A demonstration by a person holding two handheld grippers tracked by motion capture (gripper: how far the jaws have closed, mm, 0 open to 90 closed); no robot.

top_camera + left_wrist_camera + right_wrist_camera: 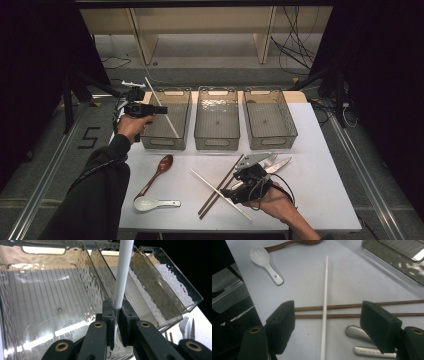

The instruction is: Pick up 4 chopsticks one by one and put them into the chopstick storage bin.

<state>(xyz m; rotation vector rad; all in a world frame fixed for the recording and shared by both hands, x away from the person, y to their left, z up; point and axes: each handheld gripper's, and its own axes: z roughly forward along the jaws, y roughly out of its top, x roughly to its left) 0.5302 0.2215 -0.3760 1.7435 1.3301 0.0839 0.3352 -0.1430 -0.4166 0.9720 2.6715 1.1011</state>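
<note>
The white table [320, 150] takes up most of the floor space in front of me, and three clear plastic bins stand side by side along its far edge: the left bin [167, 137], the middle bin [216, 140] and the right bin [272, 137]. All three look bare inside.

Over the left bin the person's left gripper [161, 110] hangs in the air, its jaws pinched tight on a white chopstick [161, 106]. The stick slants across that bin, one end rising past the far rim, the other dipping toward the near wall. In the left gripper view the white chopstick [122, 282] stands almost straight up between the two pads, with the bin walls behind it.

Nearer the person, the right gripper [239, 170] rests low over the table with its jaws spread wide and nothing gripped. Between them, in the right gripper view, lies the second white chopstick [325, 302], flat on the table and crossing over a pair of brown chopsticks [352, 310]. From above, that second white chopstick [212, 186] runs slantwise under the right hand, and the brown chopsticks [220, 186] cross beneath it, so they lie in the way of a clean pinch.

Just beside the right gripper lie a knife [281, 165] and a fork [270, 160]. Well to the left are a wooden spoon [159, 170] and a white ceramic spoon [150, 203].
</note>
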